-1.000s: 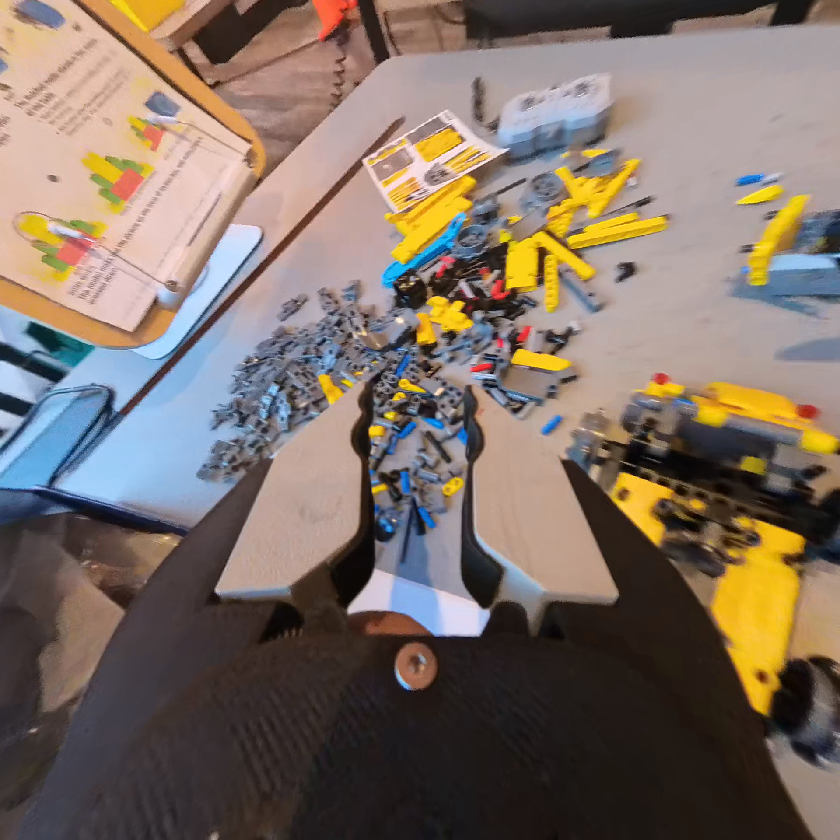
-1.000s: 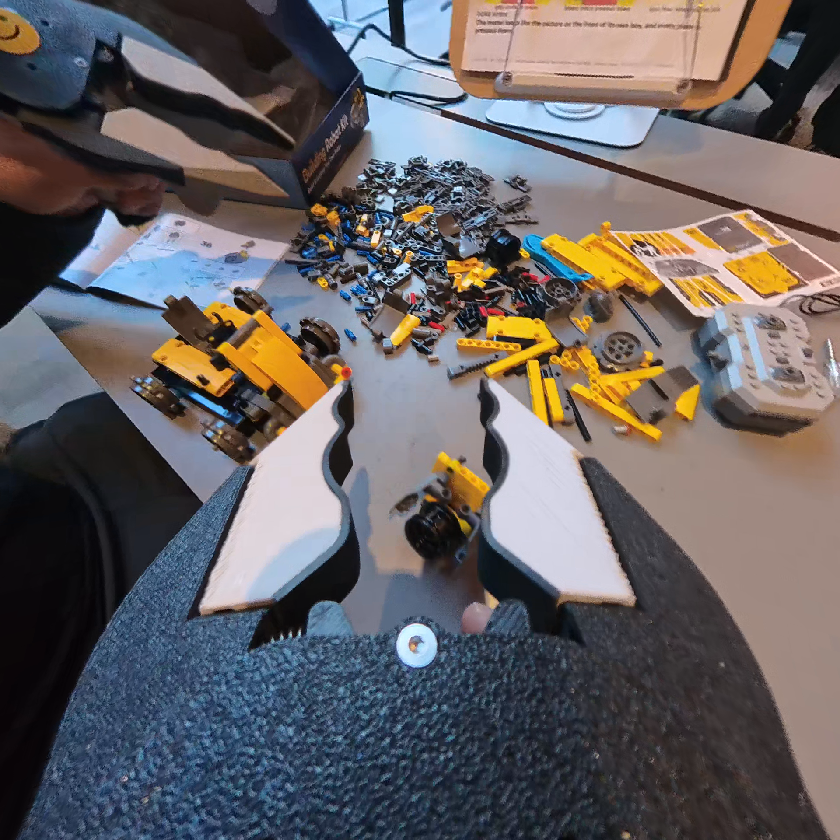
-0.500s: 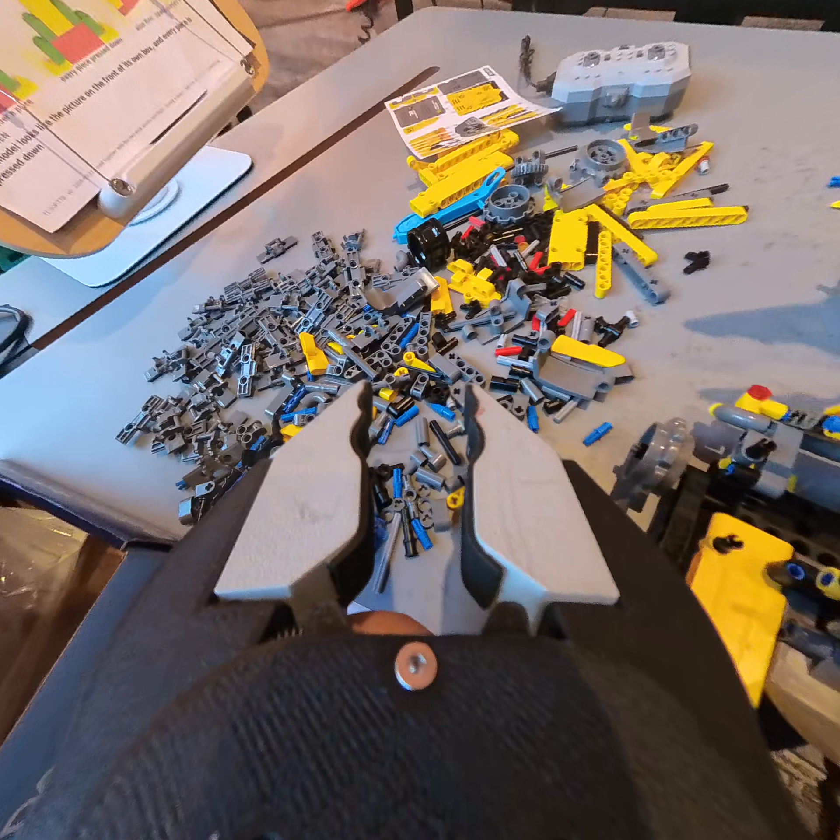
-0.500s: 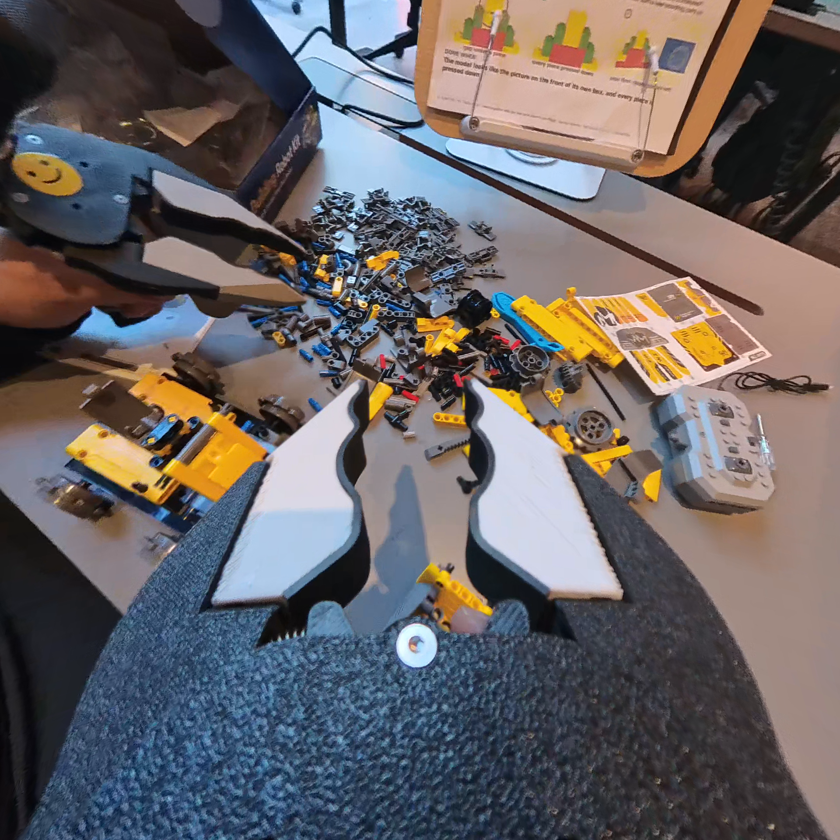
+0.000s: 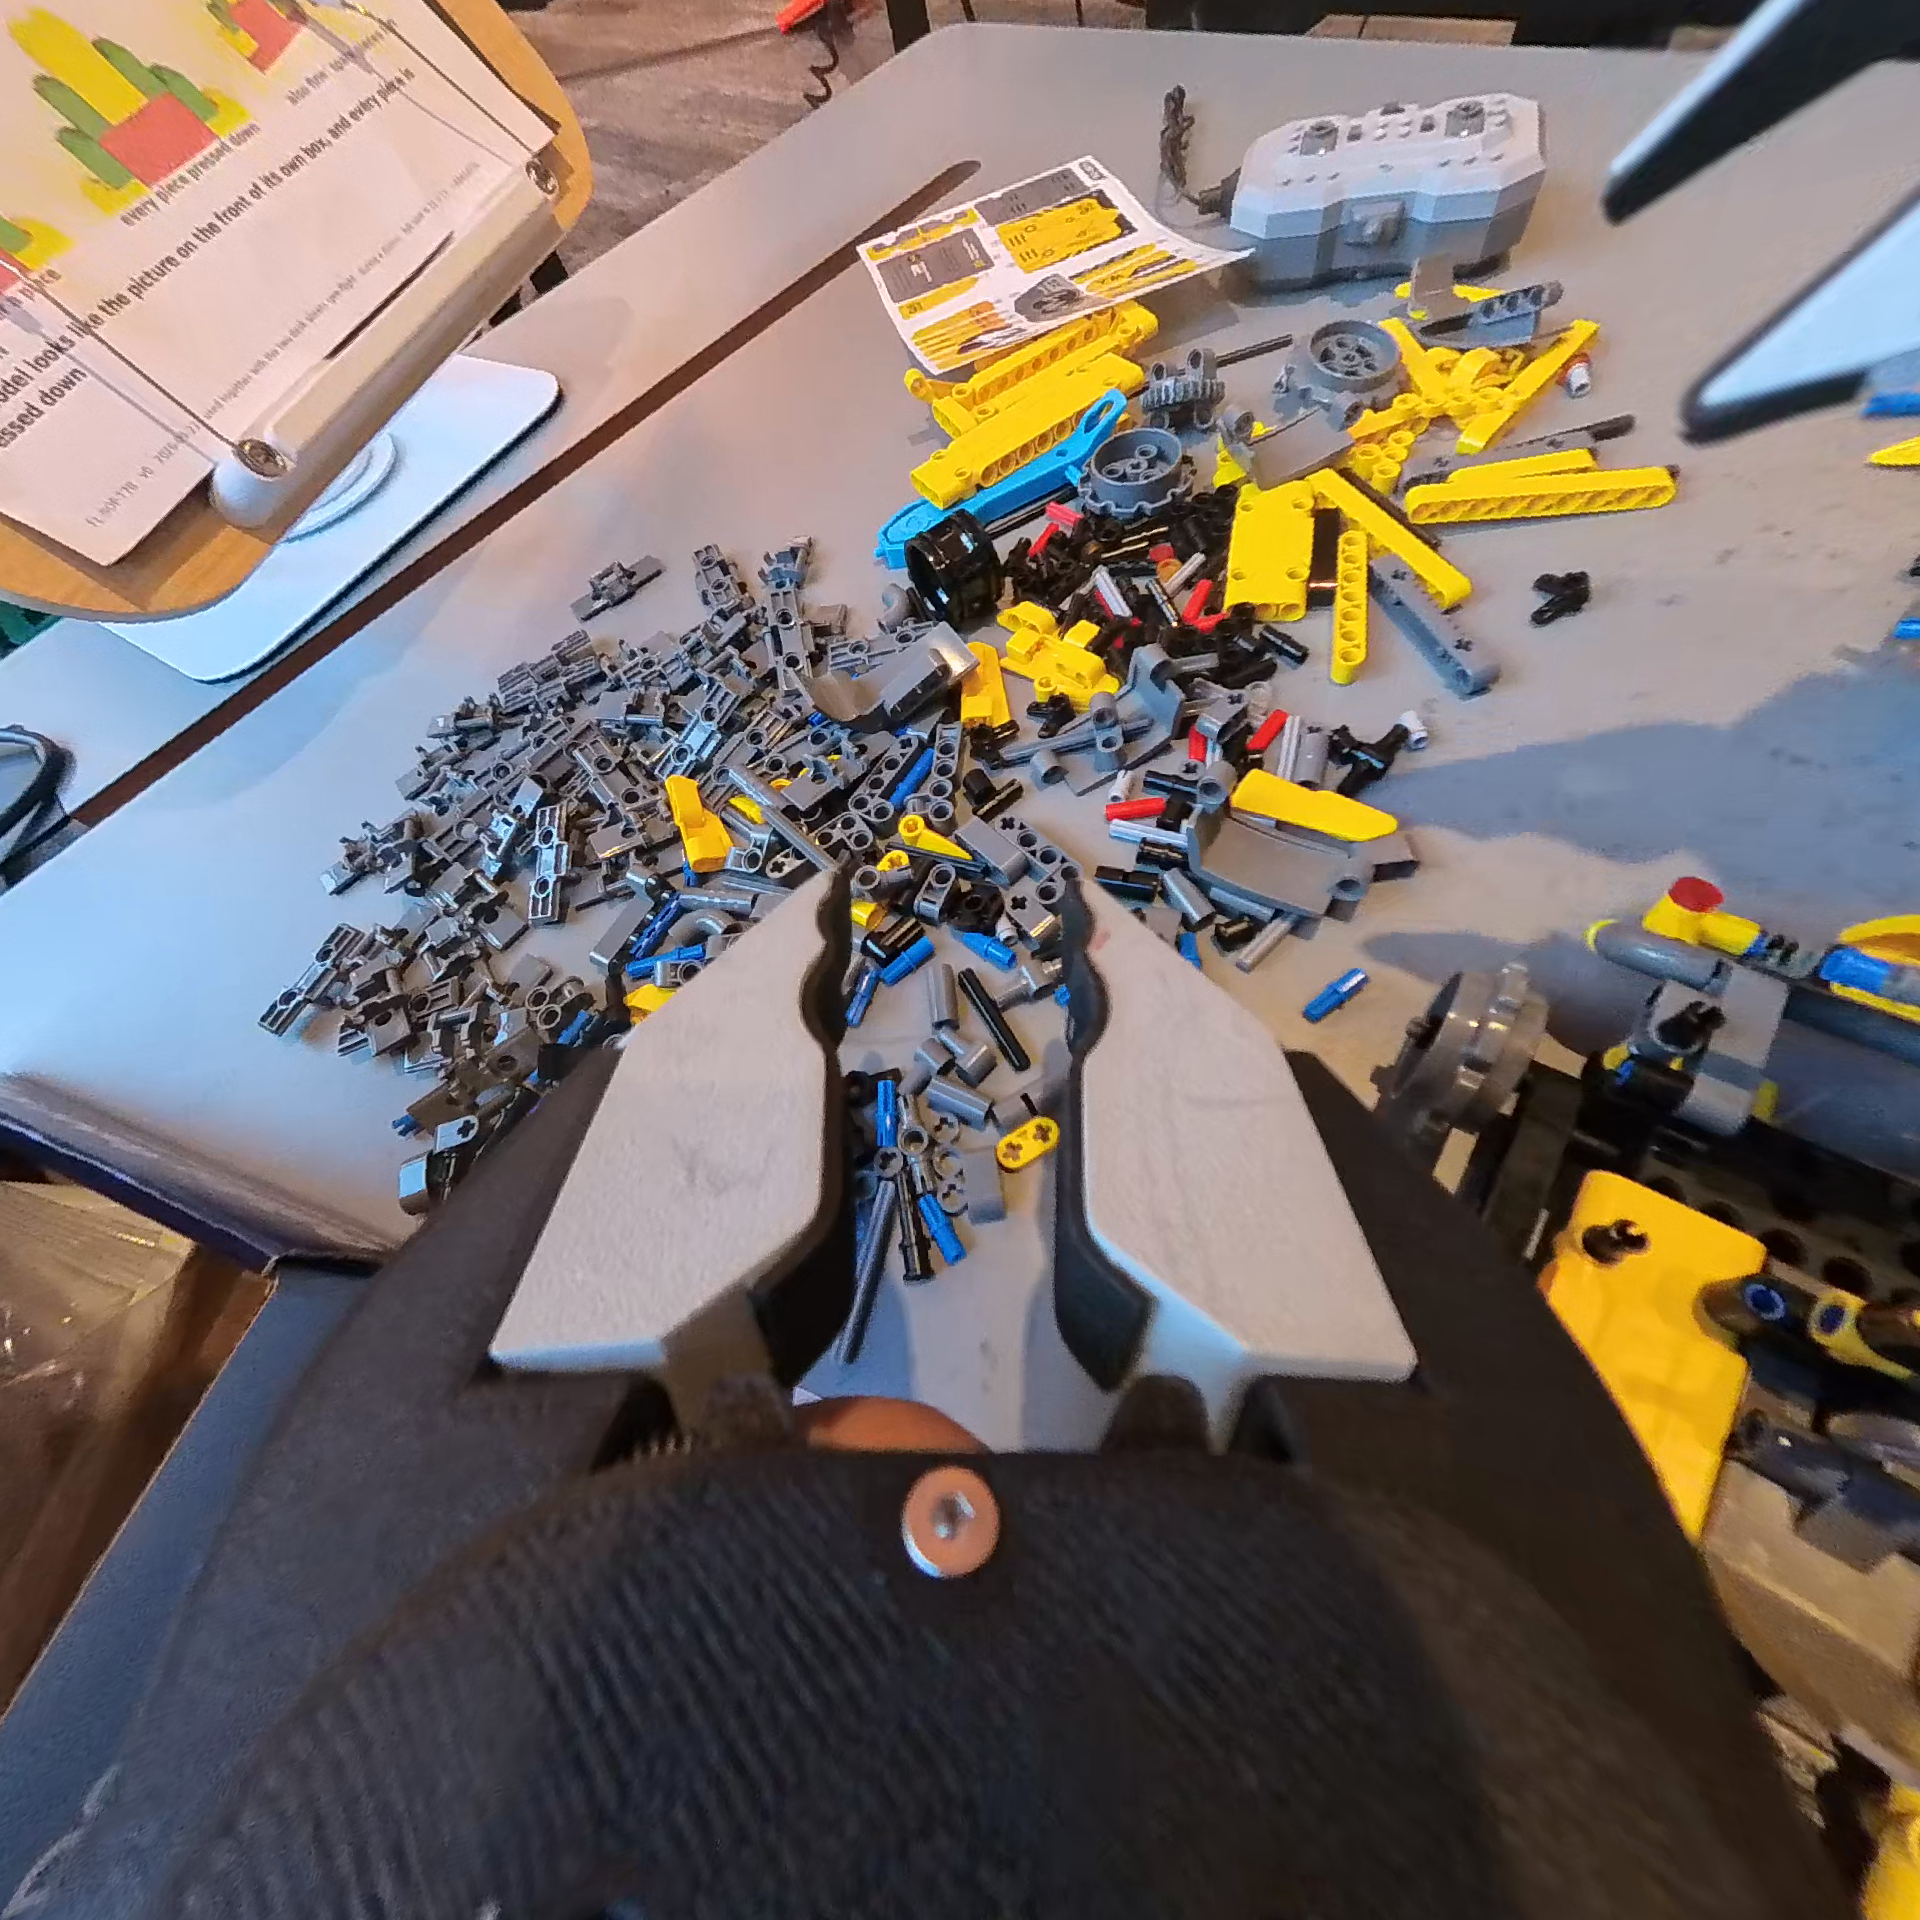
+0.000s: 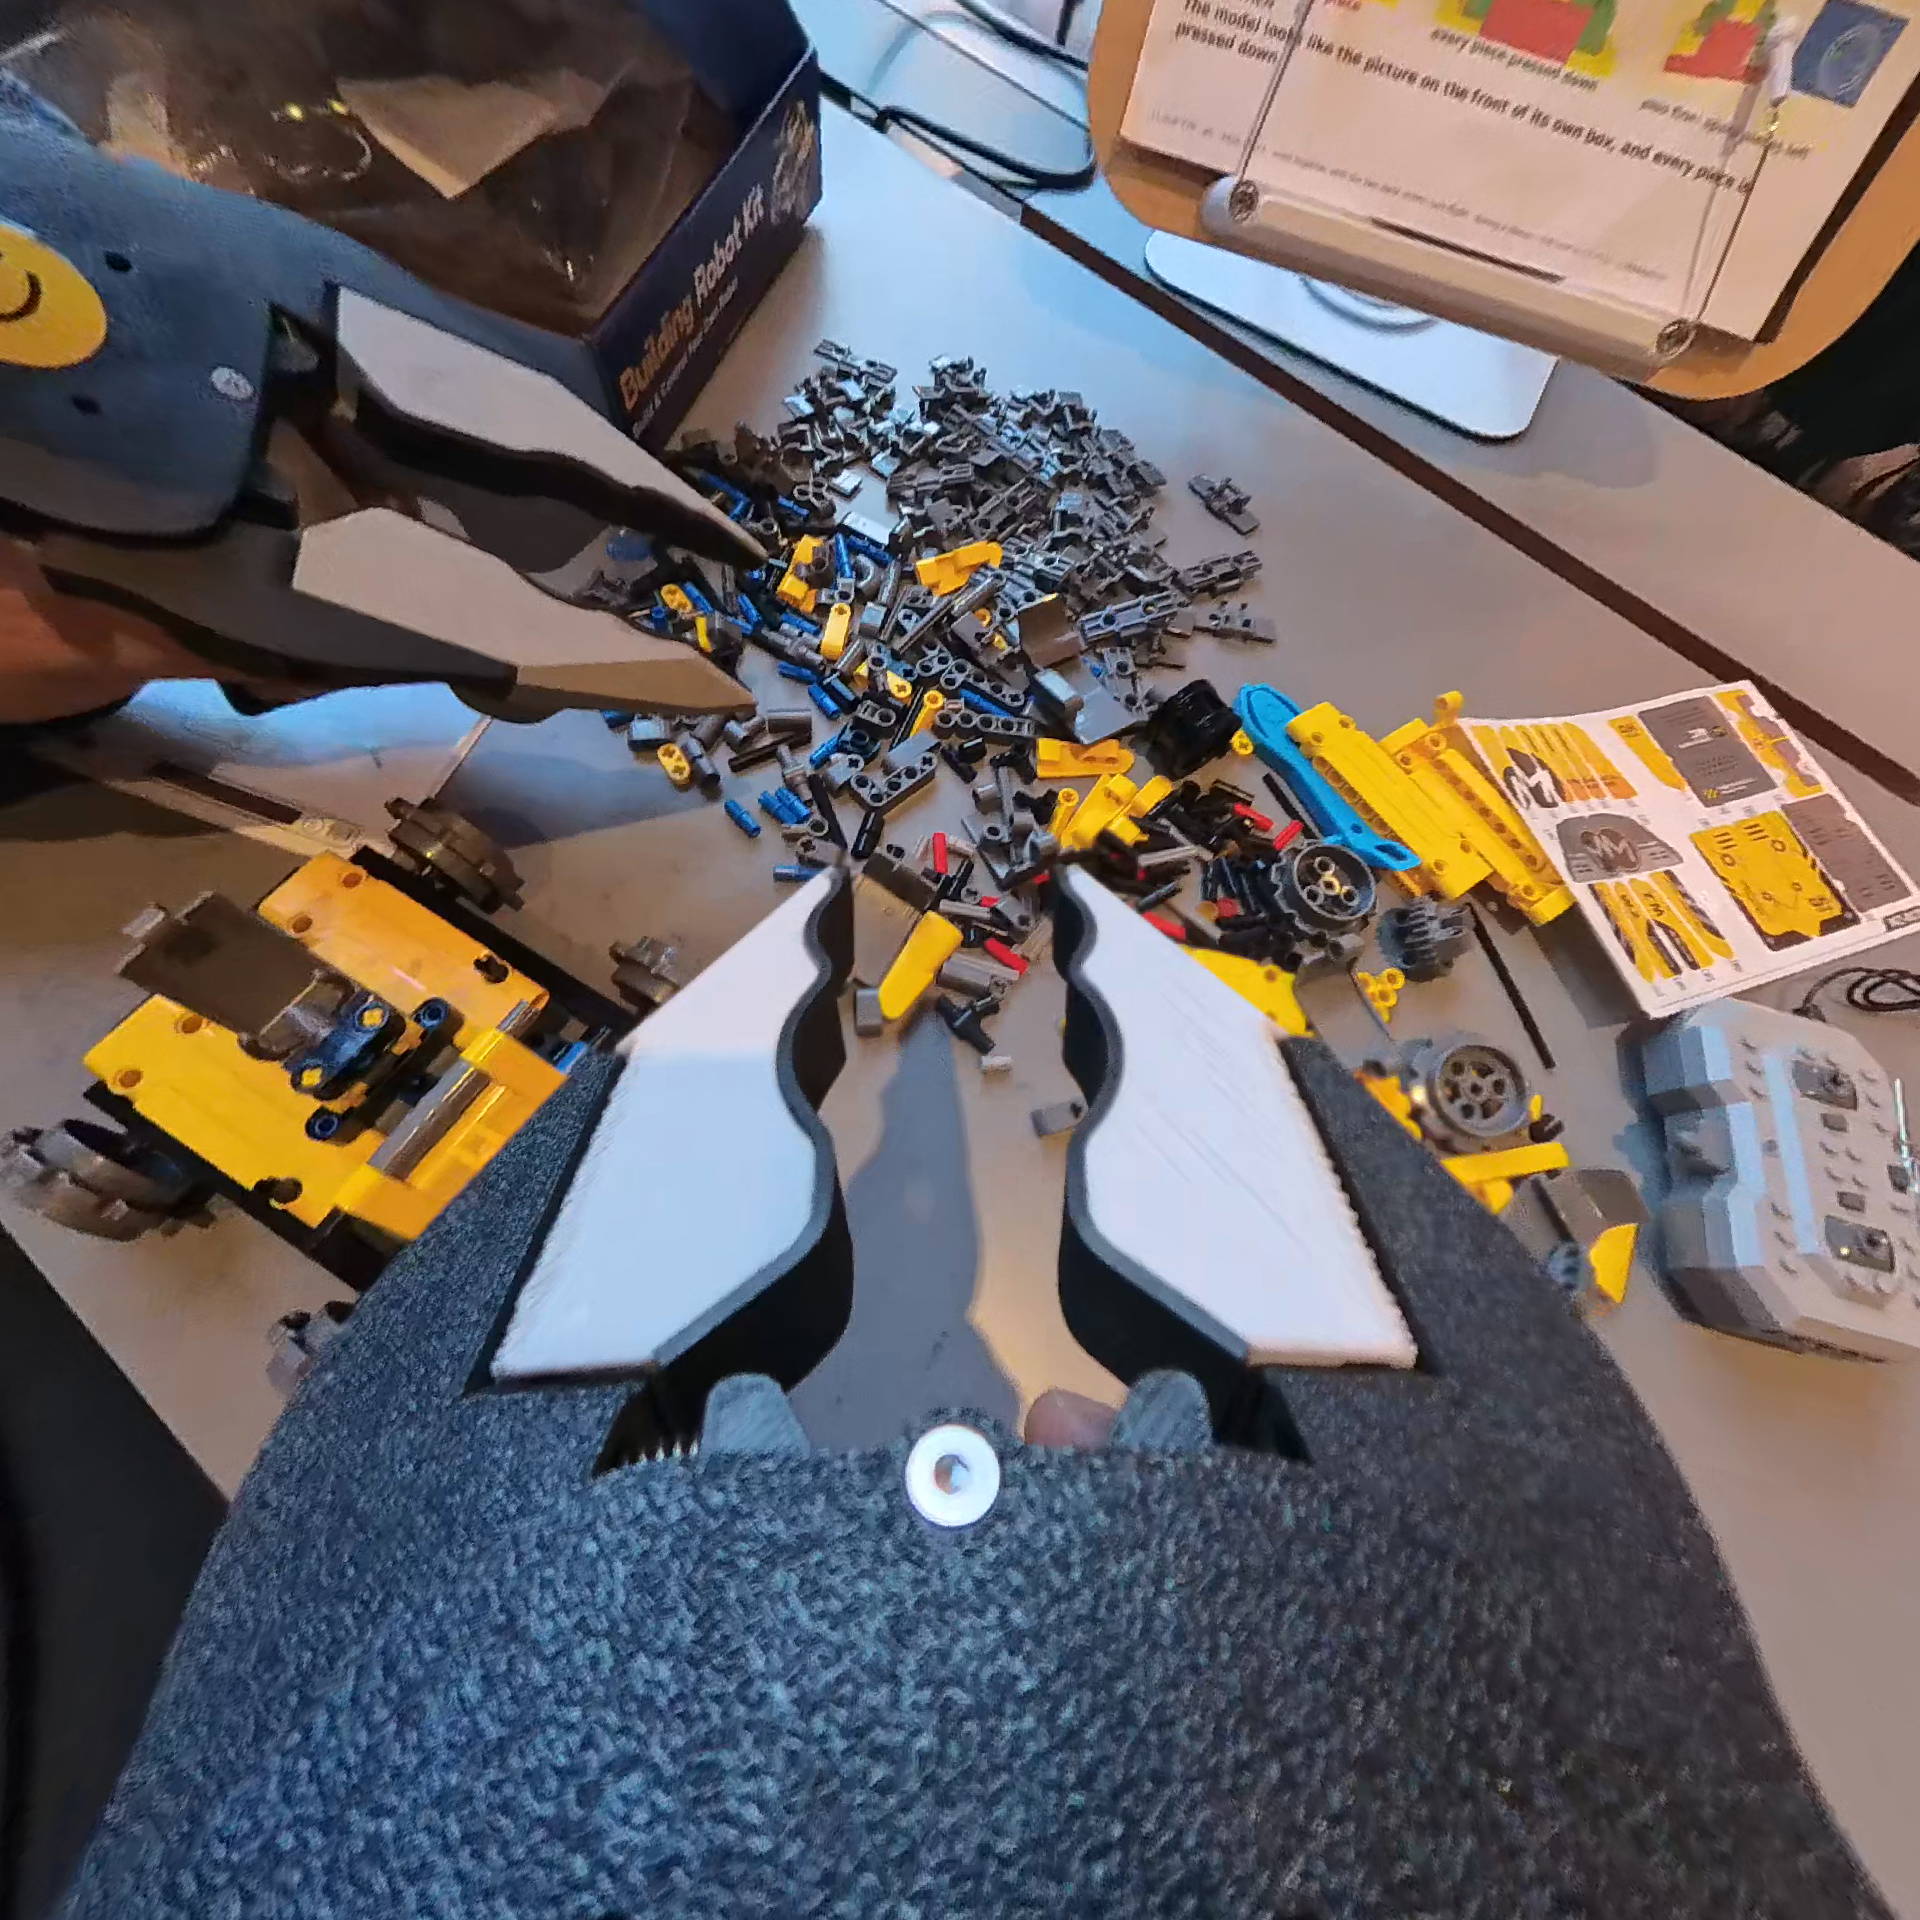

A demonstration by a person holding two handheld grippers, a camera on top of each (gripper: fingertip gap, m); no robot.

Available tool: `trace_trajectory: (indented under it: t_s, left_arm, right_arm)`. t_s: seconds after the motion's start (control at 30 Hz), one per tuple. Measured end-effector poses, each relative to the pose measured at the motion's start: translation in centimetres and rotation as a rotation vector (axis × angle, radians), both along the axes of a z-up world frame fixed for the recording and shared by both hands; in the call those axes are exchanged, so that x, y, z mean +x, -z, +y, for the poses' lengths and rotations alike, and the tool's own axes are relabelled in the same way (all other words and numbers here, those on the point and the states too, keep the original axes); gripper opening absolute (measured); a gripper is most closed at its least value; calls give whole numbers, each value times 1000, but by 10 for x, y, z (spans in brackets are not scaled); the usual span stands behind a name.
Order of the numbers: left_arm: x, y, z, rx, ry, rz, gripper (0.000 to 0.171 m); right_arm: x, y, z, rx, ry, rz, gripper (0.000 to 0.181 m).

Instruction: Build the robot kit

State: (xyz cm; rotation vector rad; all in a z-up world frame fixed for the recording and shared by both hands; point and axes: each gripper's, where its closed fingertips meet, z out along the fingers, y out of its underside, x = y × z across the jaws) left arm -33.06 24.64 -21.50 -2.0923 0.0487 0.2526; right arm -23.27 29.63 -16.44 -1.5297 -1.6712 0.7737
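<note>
A pile of small grey, black, blue and yellow building pieces [image 5: 727, 769] lies spread on the grey table [image 5: 790, 343]. My left gripper [image 5: 951, 891] is open and empty, its tips low over the pile's near edge among blue and grey pins [image 5: 940, 1216]. My right gripper [image 6: 948, 881] is open and empty above a yellow curved piece [image 6: 920, 961] at the pile [image 6: 987, 540]. The left gripper also shows in the right wrist view [image 6: 743, 623], open. A partly built yellow vehicle [image 6: 312, 1039] sits between them, and in the left wrist view [image 5: 1662, 1299] to the right.
A grey battery box [image 5: 1382, 197] and a sticker sheet [image 5: 1039, 260] lie at the far side, with long yellow beams [image 5: 1039, 416] and a black wheel [image 5: 951, 566]. An instruction board on a stand [image 6: 1455, 156] stands behind. A dark blue box [image 6: 707, 239] stands far left. Between my left fingertips and the yellow curved piece [image 6: 920, 961] there is roughly 9 cm. My left wrist view [image 5: 1307, 800] looks at it from another angle.
Both grippers have moved forward to the pile, still open. The small yellow wheel assembly that lay between my right fingers has passed out of view beneath the gripper.
</note>
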Motion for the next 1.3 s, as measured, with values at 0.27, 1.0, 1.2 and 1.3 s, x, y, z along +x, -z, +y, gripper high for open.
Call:
trace_trajectory:
  t_s: [0.27,1.0,1.2,1.3]
  left_arm:
    - [3,0,0,0,9,5,39]
    - [4,2,0,-4,11,1,39]
    - [10,3,1,-5,26,23,37]
    - [10,4,1,-5,21,25,37]
  right_arm:
    - [24,12,1,9,46,-1,36]
    - [73,24,40,6,332,40,14]
    - [111,18,56,-65,433,132,11]
    - [117,16,60,-117,449,175,12]
